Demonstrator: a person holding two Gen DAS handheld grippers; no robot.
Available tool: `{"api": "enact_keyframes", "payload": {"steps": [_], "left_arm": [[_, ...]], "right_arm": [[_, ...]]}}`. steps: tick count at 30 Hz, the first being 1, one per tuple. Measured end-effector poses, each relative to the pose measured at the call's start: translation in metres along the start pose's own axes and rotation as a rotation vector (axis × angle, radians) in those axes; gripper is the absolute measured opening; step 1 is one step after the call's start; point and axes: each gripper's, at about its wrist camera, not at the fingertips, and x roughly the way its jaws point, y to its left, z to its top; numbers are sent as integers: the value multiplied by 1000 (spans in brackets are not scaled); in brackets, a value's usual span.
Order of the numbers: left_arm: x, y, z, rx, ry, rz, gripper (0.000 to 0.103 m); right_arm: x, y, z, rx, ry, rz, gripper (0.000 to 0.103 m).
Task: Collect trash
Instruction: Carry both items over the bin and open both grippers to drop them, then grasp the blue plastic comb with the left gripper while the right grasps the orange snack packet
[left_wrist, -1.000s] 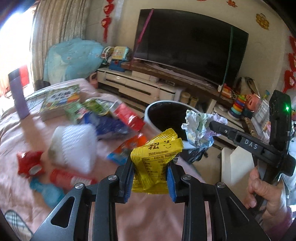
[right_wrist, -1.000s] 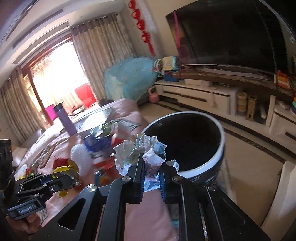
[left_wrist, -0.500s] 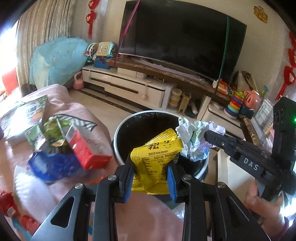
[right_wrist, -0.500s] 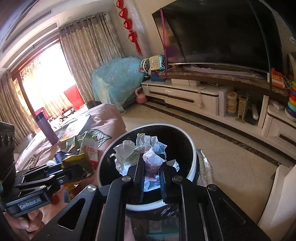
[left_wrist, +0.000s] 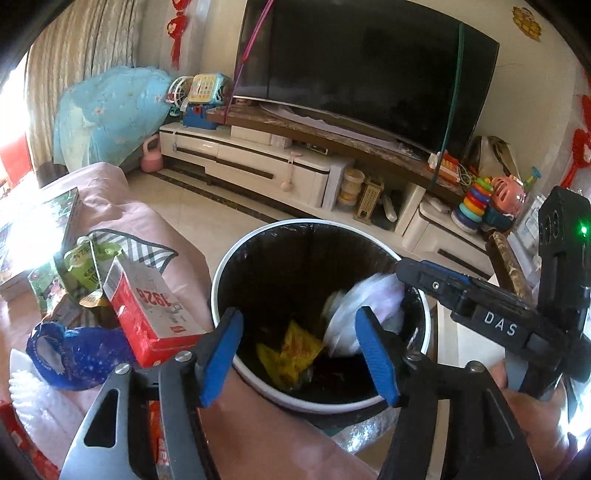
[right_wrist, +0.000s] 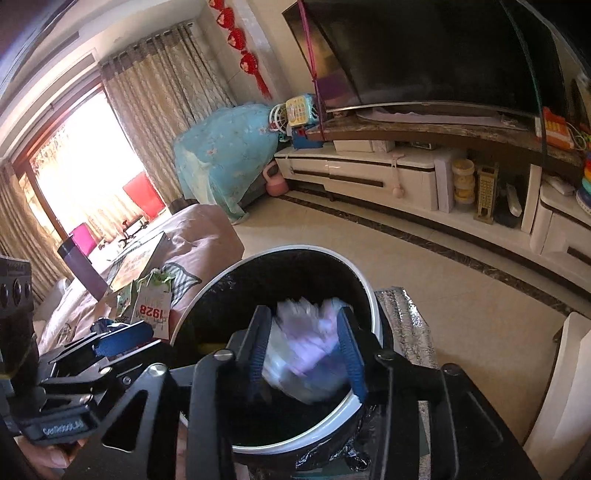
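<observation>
Left gripper (left_wrist: 299, 354): jaws opening, spread wide, nothing between them. The yellow snack wrapper (left_wrist: 291, 350) lies down inside the trash bin (left_wrist: 236, 258), clear of the pads.

Right gripper (right_wrist: 306, 354): jaws opening, parted. The crumpled paper ball (right_wrist: 306, 350) sits blurred between them; looks like it is dropping free, pads no longer pressing. It hangs over the bin mouth, inside the white rim.

Progress, as judged: two pieces going into the bin. Plenty left on the pink-covered table (left_wrist: 122, 206): red carton (left_wrist: 147, 314), blue bag (left_wrist: 77, 354), green pouch (left_wrist: 85, 266), more wrappers at the lower left edge.

Room: both grippers crowd the same opening, the right one's fingers crossing just beside the left's right finger. The bin rim touches or nearly touches the table edge. The red carton stands near the rim on the left. Open floor (right_wrist: 369, 251) beyond the bin.
</observation>
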Motion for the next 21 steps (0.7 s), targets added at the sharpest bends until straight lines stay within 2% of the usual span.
{"api": "enact_keyframes", "payload": {"steps": [4,7,8,14,21], "left_arm": [[-20,3,-16,-13,-16,-4,70],[-41,9,-33,-33,-34,1,73],[-49,11,-40,-42,-38,5,74],[-97,33,-83,-120,-45,19,75],[-154,61,-128,-184,-46,78,75]], "right_arm": [[-8,2,-2,16,-17,8,54],[-17,10,-7,16,-37,15,80],[-19,14,-9,13,-44,19,86],[-36,47,-34,-27,-59,39,91],[-52,100,-59,-174,-71,29,93]]}}
